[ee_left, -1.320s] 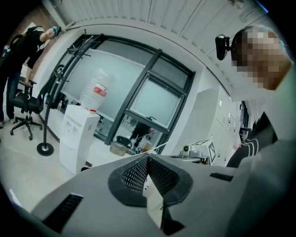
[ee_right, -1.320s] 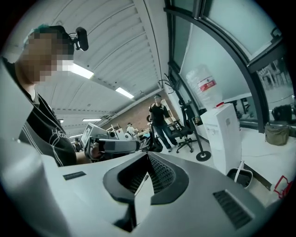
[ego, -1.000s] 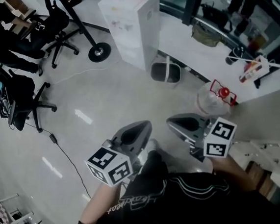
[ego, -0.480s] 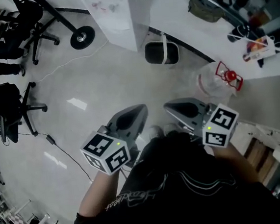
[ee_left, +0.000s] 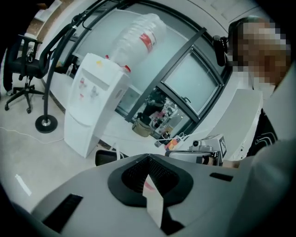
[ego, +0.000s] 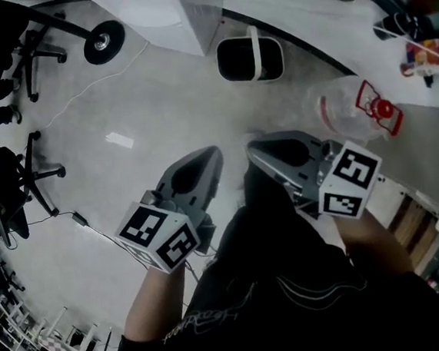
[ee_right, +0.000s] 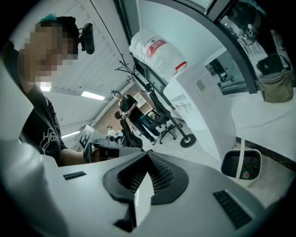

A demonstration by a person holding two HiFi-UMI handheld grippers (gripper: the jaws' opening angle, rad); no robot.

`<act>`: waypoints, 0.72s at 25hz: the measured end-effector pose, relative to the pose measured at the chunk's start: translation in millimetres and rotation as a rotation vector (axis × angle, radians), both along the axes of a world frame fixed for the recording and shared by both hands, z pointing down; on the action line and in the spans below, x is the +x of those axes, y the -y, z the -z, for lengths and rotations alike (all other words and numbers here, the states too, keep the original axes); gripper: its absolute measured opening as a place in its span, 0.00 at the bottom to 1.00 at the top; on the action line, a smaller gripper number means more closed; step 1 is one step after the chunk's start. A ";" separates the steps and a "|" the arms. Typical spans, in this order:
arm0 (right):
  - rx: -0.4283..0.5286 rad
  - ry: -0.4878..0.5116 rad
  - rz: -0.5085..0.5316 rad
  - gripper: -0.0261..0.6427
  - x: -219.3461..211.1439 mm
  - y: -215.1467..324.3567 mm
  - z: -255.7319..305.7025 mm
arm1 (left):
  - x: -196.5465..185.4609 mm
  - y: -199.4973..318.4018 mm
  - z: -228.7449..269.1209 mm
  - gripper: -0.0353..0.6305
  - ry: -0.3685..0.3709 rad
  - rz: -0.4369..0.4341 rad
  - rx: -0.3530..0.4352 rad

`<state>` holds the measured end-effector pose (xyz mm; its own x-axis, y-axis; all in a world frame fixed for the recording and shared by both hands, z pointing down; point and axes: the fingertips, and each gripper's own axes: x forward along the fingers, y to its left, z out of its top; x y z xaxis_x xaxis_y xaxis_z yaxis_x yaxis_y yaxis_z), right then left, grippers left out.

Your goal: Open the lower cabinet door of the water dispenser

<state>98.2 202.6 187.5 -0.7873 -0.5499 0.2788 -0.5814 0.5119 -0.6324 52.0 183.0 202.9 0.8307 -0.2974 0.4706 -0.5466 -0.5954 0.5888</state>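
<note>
Left tool point(ego: 215, 149) and right tool point(ego: 249, 146), each with its jaws pressed together on nothing, point side by side over the pale floor point(ego: 120, 103), well short of the white water dispenser point(ee_left: 95, 99). The dispenser stands against the curved glass wall with a large upturned bottle point(ee_left: 136, 39) on top, and a black bin point(ego: 249, 58) sits on the floor just beside its base. The lower cabinet door point(ee_left: 77, 130) is taken to be the plain panel below the two taps on the front face, though from this far off neither its seam, its hinge side nor any pull can be made out. It looks like a light, stiff panel of smooth plastic or thin painted sheet, probably held shut by nothing more than a small catch, so it should swing with little force once that lets go. The glossy face would likely give the pads no purchase, so the place to take hold is judged to be the free edge opposite the hinges, or a recess there if one exists, with one jaw hooked behind the lip. With the bottle's weight carried high, the cabinet may rock under a sharp tug, so a slow, level pull seems wise.
</note>
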 end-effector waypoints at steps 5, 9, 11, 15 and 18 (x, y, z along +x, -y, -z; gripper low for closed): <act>-0.021 -0.015 -0.039 0.06 34.6 55.8 -40.9 | 28.8 50.0 -37.0 0.05 0.047 -0.015 -0.007; -0.053 -0.007 -0.084 0.06 61.2 89.7 -71.5 | 44.4 85.8 -66.8 0.05 0.055 0.016 -0.045; -0.041 -0.057 -0.070 0.06 71.0 106.0 -87.5 | 53.8 103.1 -78.6 0.05 0.068 0.027 -0.059; -0.022 -0.122 -0.047 0.06 81.6 136.6 -113.8 | 74.2 140.8 -98.6 0.05 0.105 0.001 -0.022; -0.010 -0.142 -0.052 0.06 80.3 153.1 -133.3 | 76.1 162.3 -121.0 0.05 0.133 -0.031 -0.004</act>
<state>178.5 49.5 320.8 -0.7104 -0.5851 0.3911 -0.6906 0.4728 -0.5472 128.1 20.7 323.8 0.7696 -0.2706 0.5784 -0.6016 -0.6109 0.5146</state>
